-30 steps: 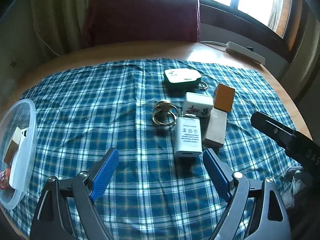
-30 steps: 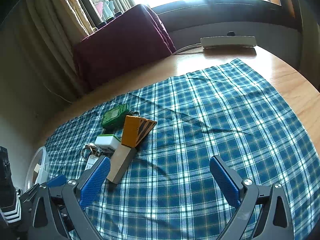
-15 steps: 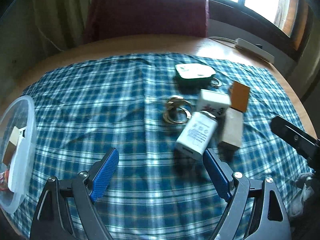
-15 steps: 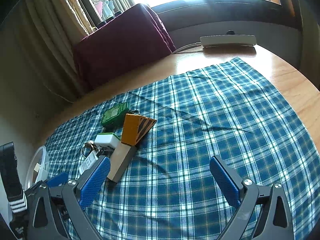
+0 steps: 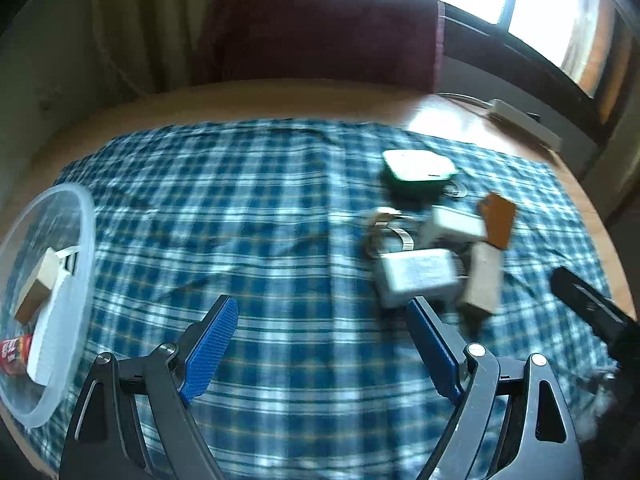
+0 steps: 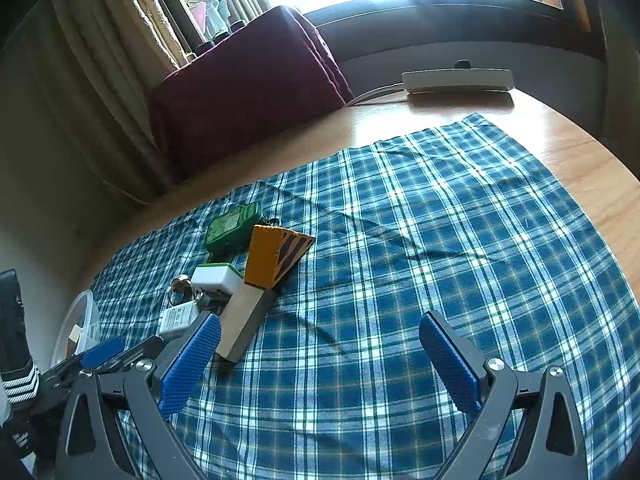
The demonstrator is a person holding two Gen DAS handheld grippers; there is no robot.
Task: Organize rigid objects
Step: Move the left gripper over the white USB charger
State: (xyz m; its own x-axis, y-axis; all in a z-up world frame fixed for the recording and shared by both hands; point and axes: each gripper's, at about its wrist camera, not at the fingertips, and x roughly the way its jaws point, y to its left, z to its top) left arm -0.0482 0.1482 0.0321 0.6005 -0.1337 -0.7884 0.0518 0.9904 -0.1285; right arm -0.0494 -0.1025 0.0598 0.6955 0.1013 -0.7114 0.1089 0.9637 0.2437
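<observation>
A cluster of small objects lies on the blue plaid cloth point(image 5: 260, 208): a white charger point(image 5: 416, 276), a white tile point(image 5: 456, 222), an orange card point(image 5: 496, 220), a pale block point(image 5: 484, 280), metal rings point(image 5: 386, 228) and a green-edged tag point(image 5: 418, 168). My left gripper point(image 5: 322, 344) is open, its right pad point(image 5: 430, 348) just short of the charger. The right wrist view shows the charger point(image 6: 178, 318), tile point(image 6: 216, 278), orange card point(image 6: 266, 256), block point(image 6: 244, 320) and green tag point(image 6: 232, 226). My right gripper point(image 6: 320, 360) is open over bare cloth, right of the block.
A clear round plastic container point(image 5: 44, 280) holding a few items sits at the cloth's left edge, seen small as the container point(image 6: 76, 328) in the right wrist view. A maroon cushion point(image 5: 324, 24) and a white power strip point(image 6: 456, 78) stand at the table's far side.
The left gripper has swung left, so the cluster slid toward the right of its view, and the charger has turned to lie crosswise. The right gripper has held still.
</observation>
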